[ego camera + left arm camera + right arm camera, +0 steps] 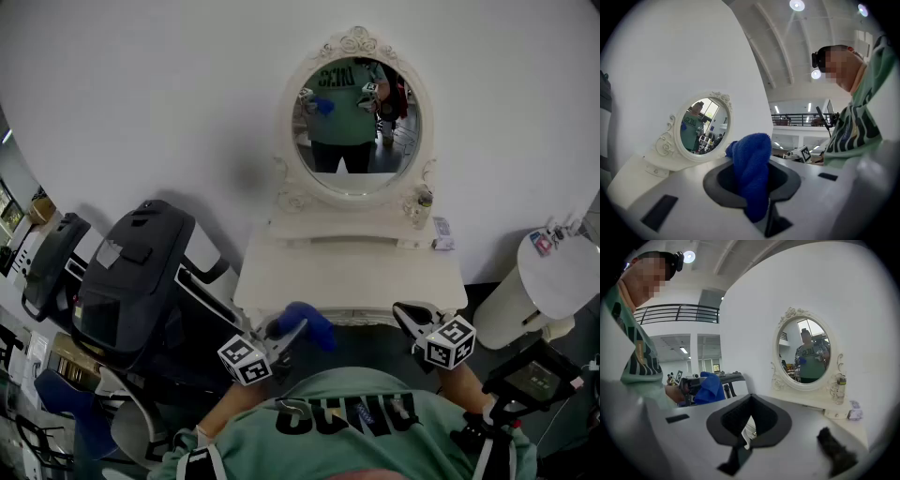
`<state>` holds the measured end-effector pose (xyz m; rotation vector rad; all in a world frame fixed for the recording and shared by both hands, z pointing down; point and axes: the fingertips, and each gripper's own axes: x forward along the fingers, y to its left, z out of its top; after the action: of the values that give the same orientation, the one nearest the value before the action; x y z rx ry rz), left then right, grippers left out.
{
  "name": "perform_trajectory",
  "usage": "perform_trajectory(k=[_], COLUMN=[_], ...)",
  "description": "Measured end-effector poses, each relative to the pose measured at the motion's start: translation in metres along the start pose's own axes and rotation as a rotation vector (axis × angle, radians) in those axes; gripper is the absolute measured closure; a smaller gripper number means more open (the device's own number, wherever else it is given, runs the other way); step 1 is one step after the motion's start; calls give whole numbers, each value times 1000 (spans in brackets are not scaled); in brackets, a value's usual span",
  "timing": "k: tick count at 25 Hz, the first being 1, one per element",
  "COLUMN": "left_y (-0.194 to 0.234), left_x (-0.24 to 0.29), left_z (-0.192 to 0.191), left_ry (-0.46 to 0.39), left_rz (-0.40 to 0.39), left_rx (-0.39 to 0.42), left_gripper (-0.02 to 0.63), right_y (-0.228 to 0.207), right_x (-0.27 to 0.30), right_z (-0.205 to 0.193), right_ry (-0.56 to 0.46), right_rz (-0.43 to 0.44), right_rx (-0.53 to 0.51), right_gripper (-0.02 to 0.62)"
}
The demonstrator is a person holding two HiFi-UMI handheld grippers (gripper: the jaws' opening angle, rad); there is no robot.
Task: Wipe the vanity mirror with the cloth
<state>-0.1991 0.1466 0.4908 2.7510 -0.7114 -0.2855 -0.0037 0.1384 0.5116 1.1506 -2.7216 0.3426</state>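
Green shirt fabric fills the bottom of the head view and hides most of my arms. Just ahead of it, my left gripper pinches a blue cloth. In the left gripper view the cloth stands up out of the dark jaw recess, which swallows its lower end. Its long axis runs along the jaws, and its bunched free end points forward toward the vanity. My right gripper sits near my right side, level with the left one. Its jaws are pressed together with nothing between them.

Beyond both tools is the white vanity table, its front edge partly covered by the cloth. At its back the oval vanity mirror stands upright against the wall, facing me. Its glass shows only my reflection.
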Motion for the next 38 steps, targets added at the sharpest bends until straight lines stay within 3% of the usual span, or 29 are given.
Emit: perform_trajectory(k=[10, 17, 30, 38], left_y=[-1, -3, -47, -64], left_x=[-3, 5, 88, 128], left_z=[-2, -2, -18, -37], left_ry=[1, 11, 32, 46], left_rz=[1, -7, -47, -22], left_rx=[-10, 2, 35, 26], left_gripper=[514, 514, 514, 514], right_y=[2, -10, -69, -95], right_x=[1, -3, -69, -89], right_z=[1, 2, -10, -12], right_ry=[-3, -32, -49, -33], right_rz=[-1, -24, -22, 44], right_rx=[-10, 53, 55, 21], right_gripper=[584, 583, 583, 583])
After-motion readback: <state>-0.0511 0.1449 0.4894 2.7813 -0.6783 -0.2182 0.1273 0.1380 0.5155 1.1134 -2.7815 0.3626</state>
